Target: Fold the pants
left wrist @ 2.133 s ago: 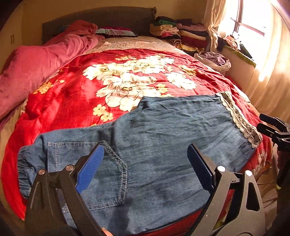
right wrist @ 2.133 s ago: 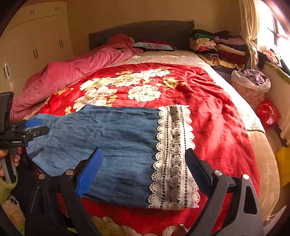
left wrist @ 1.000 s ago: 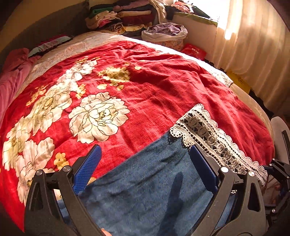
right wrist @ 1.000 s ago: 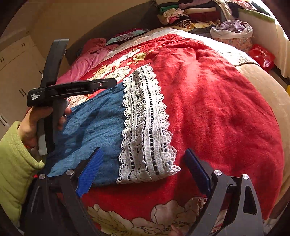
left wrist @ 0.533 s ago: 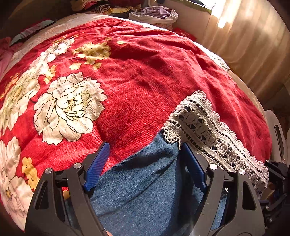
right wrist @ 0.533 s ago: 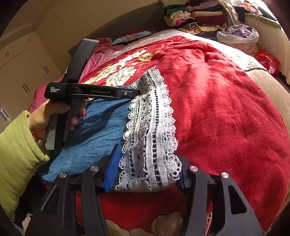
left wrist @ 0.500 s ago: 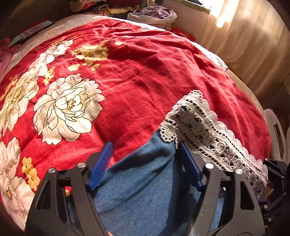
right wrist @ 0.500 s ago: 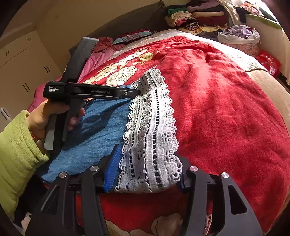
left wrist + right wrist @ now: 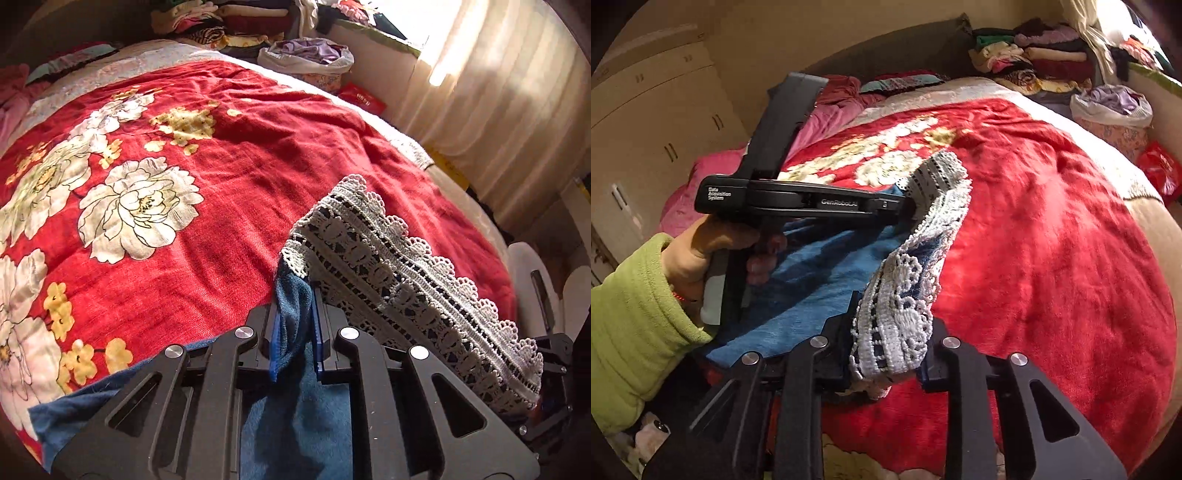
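At the bottom middle of the left wrist view, the left gripper [image 9: 295, 332] is squeezed tight on a bunch of blue cloth from the pants [image 9: 295, 417], right beside the lace hem [image 9: 402, 280]. At the bottom middle of the right wrist view, the right gripper [image 9: 886, 354] pinches the same lace hem's other corner. The hem is lifted and stretches between the 2 grippers. The pants run long toward the lower left. The red blanket [image 9: 258, 155] lies wide and bare toward the upper right.
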